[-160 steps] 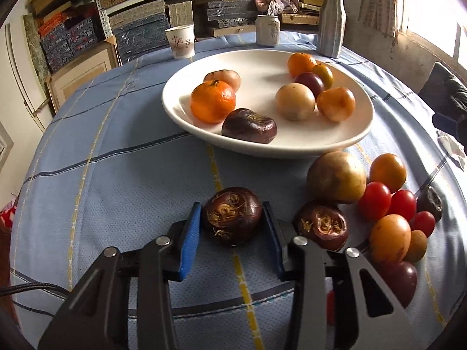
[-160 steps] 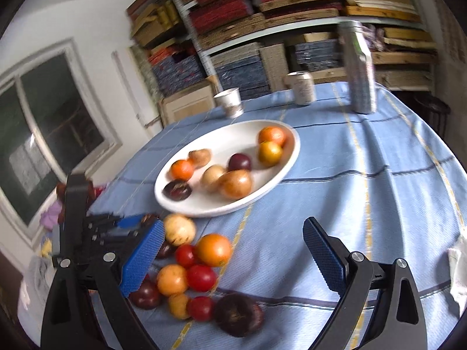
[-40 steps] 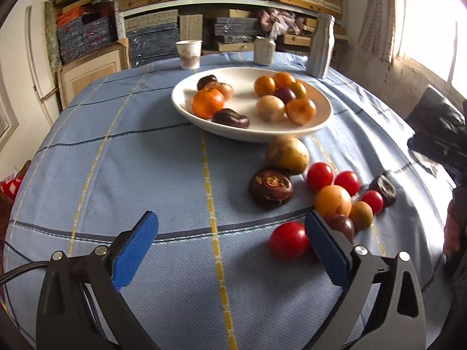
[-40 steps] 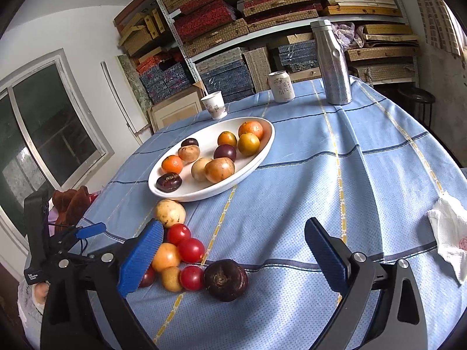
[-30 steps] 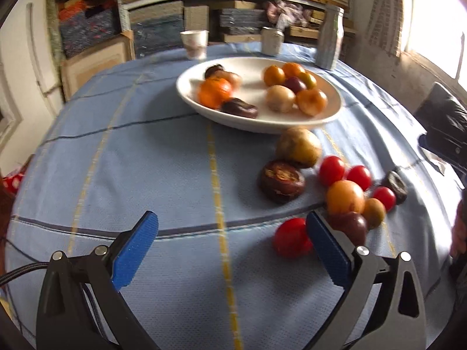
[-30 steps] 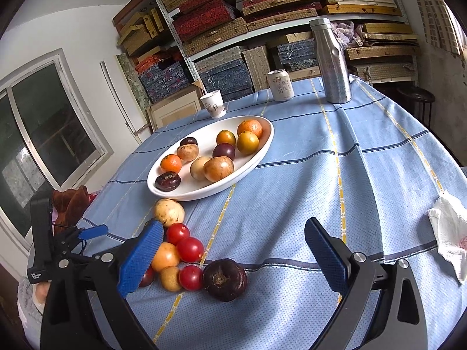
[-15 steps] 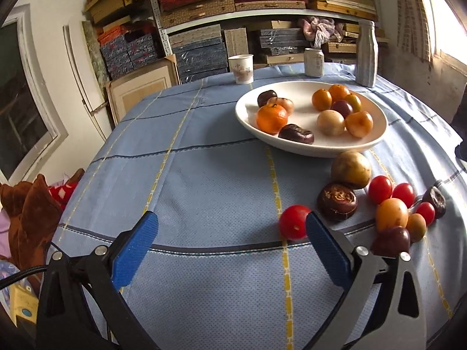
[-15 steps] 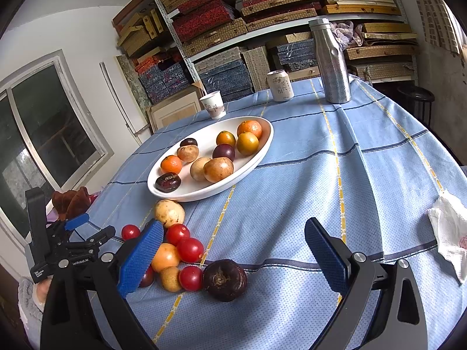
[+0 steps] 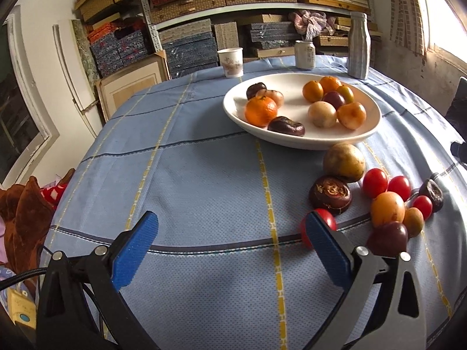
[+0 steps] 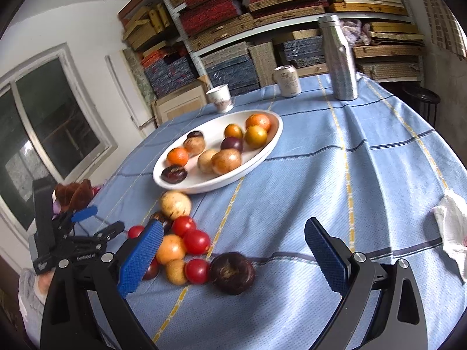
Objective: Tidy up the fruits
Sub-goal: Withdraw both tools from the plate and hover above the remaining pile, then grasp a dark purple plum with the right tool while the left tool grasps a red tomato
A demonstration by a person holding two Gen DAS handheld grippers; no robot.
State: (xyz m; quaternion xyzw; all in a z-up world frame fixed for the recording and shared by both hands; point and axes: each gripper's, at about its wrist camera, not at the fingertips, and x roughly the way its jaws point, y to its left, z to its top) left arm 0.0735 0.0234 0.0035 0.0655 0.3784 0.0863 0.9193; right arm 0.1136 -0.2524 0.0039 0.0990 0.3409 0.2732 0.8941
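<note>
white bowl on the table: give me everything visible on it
The white bowl is a wide, shallow, oval dish, smooth and glossy like glazed ceramic, with no chips visible. It sits upright on the blue checked tablecloth, towards the far side, in front of a paper cup and a can. Nine fruits lie in it: oranges, tan round fruits and dark purple ones. A tan fruit on the cloth lies close to its near rim; contact is unclear. Neither gripper touches it.
</note>
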